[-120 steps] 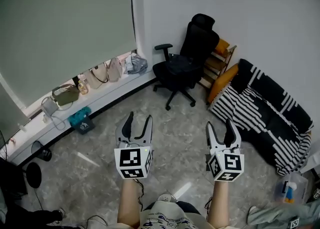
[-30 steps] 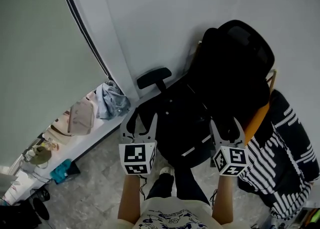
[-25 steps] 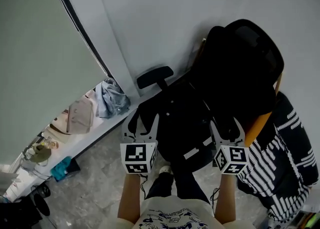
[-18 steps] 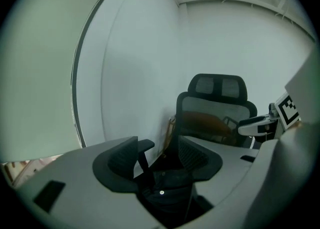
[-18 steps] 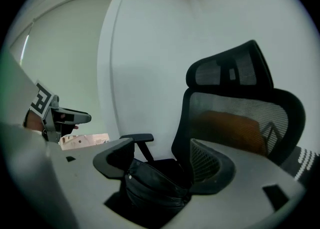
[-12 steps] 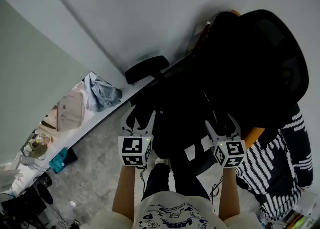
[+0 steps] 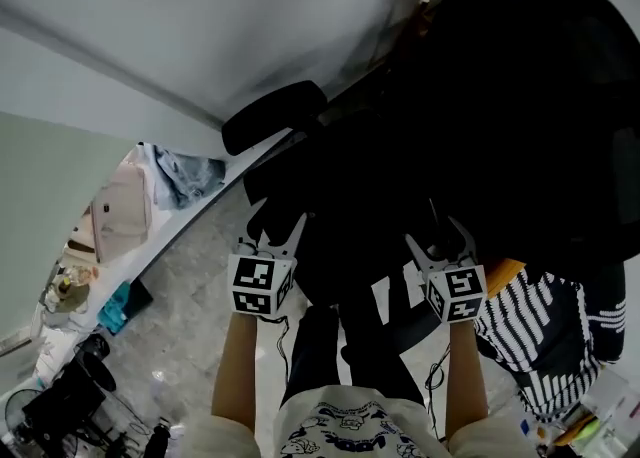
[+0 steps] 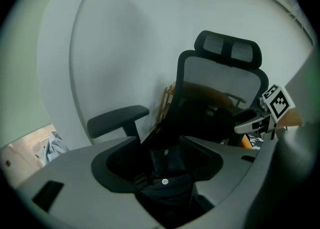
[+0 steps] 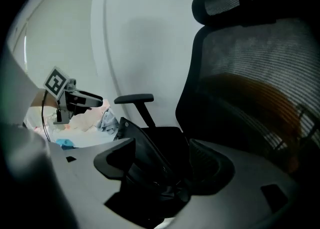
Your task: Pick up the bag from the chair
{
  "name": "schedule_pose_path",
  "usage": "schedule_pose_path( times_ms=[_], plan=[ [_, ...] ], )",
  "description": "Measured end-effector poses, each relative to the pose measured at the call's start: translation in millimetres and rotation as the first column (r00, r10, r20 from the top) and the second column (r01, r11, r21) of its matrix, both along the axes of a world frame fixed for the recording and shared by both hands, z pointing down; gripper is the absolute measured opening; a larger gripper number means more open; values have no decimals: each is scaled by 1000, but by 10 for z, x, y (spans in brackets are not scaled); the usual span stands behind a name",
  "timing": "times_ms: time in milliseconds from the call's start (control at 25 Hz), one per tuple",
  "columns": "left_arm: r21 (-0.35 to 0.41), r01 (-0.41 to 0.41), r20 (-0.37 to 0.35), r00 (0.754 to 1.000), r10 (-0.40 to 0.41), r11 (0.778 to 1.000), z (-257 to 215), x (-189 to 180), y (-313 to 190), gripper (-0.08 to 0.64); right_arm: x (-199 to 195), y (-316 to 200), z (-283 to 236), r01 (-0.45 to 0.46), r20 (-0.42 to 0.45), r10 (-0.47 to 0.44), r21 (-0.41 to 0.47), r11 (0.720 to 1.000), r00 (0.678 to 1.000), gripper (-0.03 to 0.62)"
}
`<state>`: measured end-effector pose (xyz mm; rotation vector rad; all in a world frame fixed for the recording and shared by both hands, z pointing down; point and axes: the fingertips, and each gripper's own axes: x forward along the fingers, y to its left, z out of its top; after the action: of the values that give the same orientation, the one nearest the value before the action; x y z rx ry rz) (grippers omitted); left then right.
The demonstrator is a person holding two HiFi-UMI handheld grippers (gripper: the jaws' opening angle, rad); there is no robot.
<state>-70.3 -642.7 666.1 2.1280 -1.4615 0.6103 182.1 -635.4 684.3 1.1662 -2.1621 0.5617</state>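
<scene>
Office-like room; black swivel chair (image 8: 220, 88), handbags (image 7: 120, 214) along a ledge (image 7: 187, 228).

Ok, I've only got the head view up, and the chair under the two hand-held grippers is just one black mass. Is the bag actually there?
Observer: Yes. The left gripper view shows a black bag with metal studs lying on the black mesh-backed office chair.
Operator: Is the left hand-held gripper open?
Observer: Its own view shows the jaws standing apart, with the bag in the gap between them.
Operator: And the right hand-held gripper?
Observer: Open as well. Its view has a flat, slanting panel of the bag between the jaws.
</scene>
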Motion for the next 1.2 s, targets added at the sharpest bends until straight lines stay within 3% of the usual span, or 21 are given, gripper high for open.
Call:
schedule_pose_path(
  times_ms=[640, 1040, 1120, 1200],
  plan=[
    [-156, -144, -40, 989, 140, 977, 1392, 254, -441, 281, 40, -210, 1382, 83, 7, -83, -185, 979, 996, 290],
    [-234, -209, -93, 977, 192, 949, 1788, 420, -448, 281, 33, -79, 1618, 105, 18, -104, -268, 958, 994, 232],
    [-251, -222, -105, 974, 202, 942, 1845, 453, -436, 278, 34, -82, 1640, 99, 34, -93, -273, 957, 995, 175],
    [-259, -235, -116, 971, 211, 937, 1879, 469, -421, 245, 21, -85, 1659, 99, 39, -92, -270, 958, 995, 158]
  ],
)
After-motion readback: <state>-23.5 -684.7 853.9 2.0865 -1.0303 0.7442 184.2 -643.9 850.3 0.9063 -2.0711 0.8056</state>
